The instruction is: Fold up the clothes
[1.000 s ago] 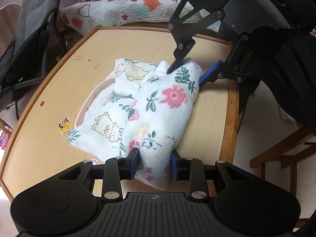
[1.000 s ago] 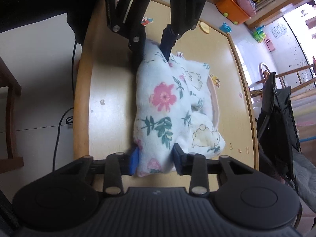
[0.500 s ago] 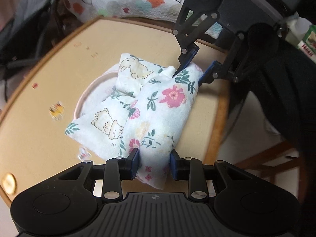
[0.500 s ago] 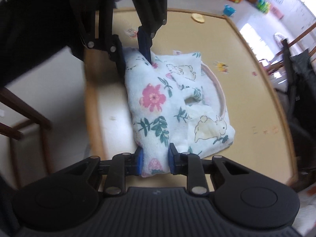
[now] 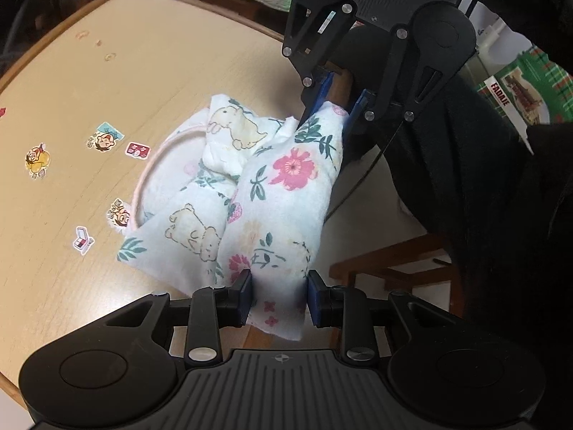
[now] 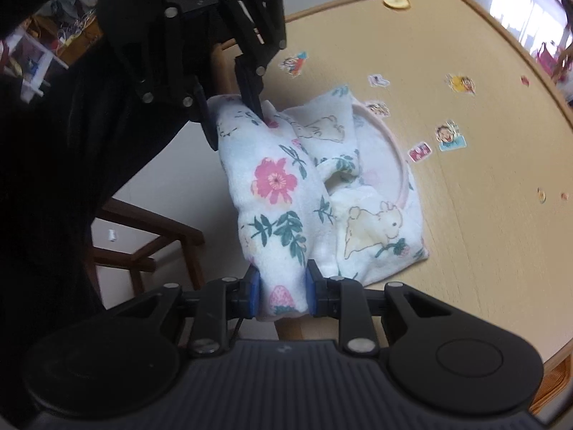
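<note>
Soft fleecy floral garment, bunched roll betw. both jaws

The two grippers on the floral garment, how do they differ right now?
The left gripper pinches one end of the floral garment, while the right gripper pinches the opposite end. The right gripper's jaws have just closed tighter; the left gripper's sit slightly wider. Both are shut on fabric, lifting the folded edge off the table.

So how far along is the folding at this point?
Done: the floral garment is already gathered into a thick folded bundle. In hand: the left tool and right tool each pinch one end of its raised fold at the table edge. Left: laying that fold over and releasing.
</note>
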A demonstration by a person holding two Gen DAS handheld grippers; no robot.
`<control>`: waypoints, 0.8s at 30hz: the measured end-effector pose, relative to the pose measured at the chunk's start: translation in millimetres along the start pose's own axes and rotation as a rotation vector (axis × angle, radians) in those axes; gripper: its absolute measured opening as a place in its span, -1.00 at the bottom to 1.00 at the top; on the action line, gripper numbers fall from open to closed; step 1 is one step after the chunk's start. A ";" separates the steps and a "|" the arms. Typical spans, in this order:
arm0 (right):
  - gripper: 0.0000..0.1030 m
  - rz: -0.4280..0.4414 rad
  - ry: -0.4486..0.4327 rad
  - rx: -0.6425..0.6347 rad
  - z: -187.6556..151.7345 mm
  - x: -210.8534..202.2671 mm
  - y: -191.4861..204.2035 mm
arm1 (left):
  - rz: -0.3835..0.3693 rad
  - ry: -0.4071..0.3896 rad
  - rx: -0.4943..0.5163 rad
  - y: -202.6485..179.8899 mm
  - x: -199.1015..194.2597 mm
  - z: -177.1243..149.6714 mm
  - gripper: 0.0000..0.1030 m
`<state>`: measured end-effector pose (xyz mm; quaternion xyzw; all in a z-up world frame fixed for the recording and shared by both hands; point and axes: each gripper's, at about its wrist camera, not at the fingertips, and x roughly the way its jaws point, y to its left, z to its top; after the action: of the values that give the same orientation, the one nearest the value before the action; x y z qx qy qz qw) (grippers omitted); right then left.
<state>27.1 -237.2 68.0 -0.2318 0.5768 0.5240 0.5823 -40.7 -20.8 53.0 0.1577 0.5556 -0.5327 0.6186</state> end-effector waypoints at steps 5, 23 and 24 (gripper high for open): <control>-0.47 0.063 0.012 0.108 2.6 0.0 -28.1 | -0.019 -0.016 -0.087 23.1 -3.0 4.0 -0.38; -0.22 -0.152 -0.150 0.161 -7.4 -2.8 -37.4 | 0.217 -0.189 -0.202 45.6 -7.8 -7.4 -0.24; -0.22 -0.180 -0.163 0.157 -9.4 -1.9 -33.4 | 0.244 -0.201 -0.196 42.3 -7.0 -7.6 -0.24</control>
<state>52.8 -257.5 56.5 -0.1930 0.5435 0.4399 0.6884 -8.1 4.8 39.6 0.1090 0.5172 -0.4098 0.7435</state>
